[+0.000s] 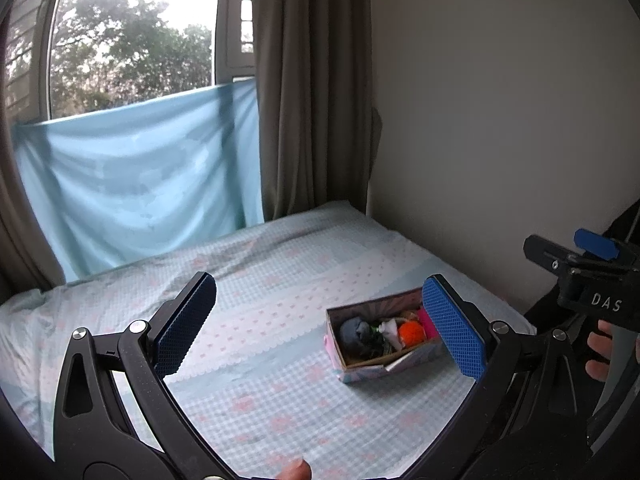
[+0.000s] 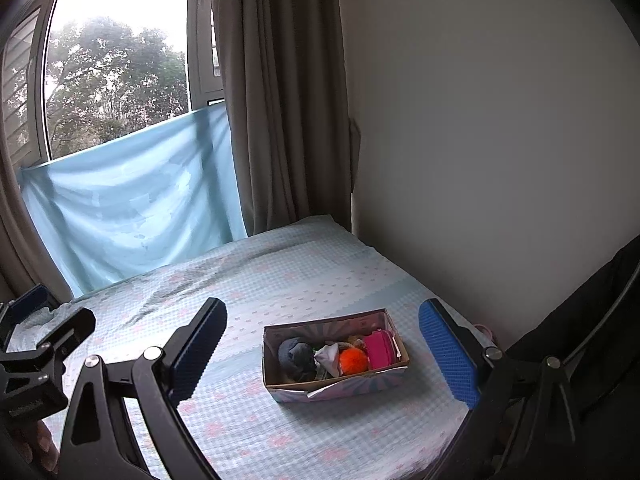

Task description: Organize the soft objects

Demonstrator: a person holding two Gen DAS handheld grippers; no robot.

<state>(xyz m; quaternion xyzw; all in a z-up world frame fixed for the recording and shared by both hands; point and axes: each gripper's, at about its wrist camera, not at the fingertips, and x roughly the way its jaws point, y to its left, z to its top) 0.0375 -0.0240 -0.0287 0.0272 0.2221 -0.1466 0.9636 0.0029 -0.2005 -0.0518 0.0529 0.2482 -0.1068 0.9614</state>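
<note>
**Soft Things Boxed, Both Tools Held Off**

The box [image 2: 335, 356] sat on the bed [image 2: 280, 280], packed with a grey bundle [image 2: 297, 354], orange pompom [image 2: 353, 361] and pink pouch [image 2: 380, 347], apparently gathered for tidiness. The left gripper [image 1: 320, 324], box at its 3 o'clock, and right gripper [image 2: 324, 352] hung spread wide and empty above.

A box [image 2: 335, 360] sits on the bed [image 2: 280, 280], toward the bed's right side near the wall [image 2: 480, 140]. Inside the box, a pompom [image 2: 353, 361] lies between a cloth [image 2: 328, 354] and a pouch [image 2: 380, 349]. A curtain [image 2: 280, 100] hangs behind the bed.
</note>
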